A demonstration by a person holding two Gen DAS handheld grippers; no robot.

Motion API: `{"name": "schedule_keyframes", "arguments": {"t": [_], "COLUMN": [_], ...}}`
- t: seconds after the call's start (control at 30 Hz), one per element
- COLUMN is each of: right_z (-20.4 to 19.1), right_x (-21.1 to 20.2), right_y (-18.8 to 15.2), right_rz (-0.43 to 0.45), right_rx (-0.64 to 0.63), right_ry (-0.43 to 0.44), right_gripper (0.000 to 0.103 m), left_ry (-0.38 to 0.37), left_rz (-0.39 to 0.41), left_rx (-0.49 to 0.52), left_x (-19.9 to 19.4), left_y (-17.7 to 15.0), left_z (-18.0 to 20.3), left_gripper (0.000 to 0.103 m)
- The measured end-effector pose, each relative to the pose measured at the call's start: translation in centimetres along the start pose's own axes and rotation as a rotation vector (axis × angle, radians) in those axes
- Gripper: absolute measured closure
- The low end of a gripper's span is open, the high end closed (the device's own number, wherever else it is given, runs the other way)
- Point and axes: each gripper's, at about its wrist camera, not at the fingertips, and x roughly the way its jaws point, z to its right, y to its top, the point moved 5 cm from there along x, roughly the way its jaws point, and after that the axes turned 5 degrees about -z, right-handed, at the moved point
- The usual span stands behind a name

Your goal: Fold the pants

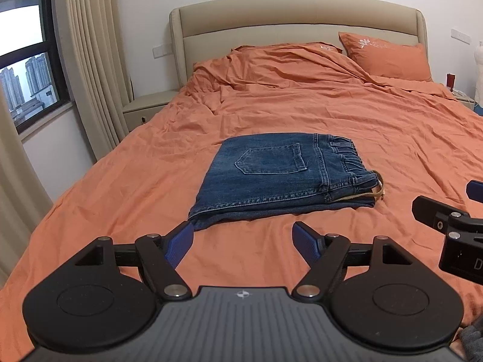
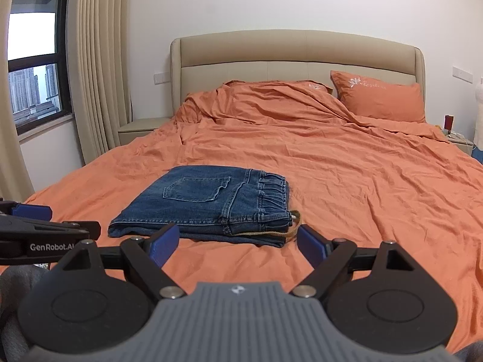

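Denim pants lie folded into a compact, squarish stack near the middle of the bed, on the orange sheet. The back pocket faces up, the gathered waistband sits along the stack's right edge, and a tan drawstring pokes out at the near right corner. Several layers show along the near edge, and they line up fairly evenly, though the bottom layer juts out a little at the near left corner.

Judging from this, the folding looks essentially finished. What might remain is small: tucking the drawstring in, or squaring the lower layer so it sits flush. No leg trails loose that I can see.

Just short of the stack, the left gripper hovers over the sheet with its blue pads spread apart, holding nothing; the left pad's tip lines up with the stack's near left corner in its own view, but contact cannot be confirmed. The right gripper hangs likewise with its fingers wide and empty, aimed at the near edge of the pants, close to the drawstring.

Farther out, an orange pillow leans against the beige padded headboard, the sheet is rumpled toward the head of the bed, and cream curtains frame a window on the left.
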Motion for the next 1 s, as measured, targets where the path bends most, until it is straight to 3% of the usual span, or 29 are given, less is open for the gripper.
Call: {"name": "schedule_keyframes", "arguments": {"t": [1.0], "right_z": [-0.03], "right_x": [-0.45], "right_y": [0.01], "right_rz": [0.001], "right_rx": [-0.003], "right_ry": [-0.004], "right_gripper": [0.021], "left_ry": [-0.017], "left_rz": [0.006], "left_rx": [0.052], "left_x": [-0.19], "left_y": [0.28], "left_z": [0.26], "left_gripper": [0.015]}}
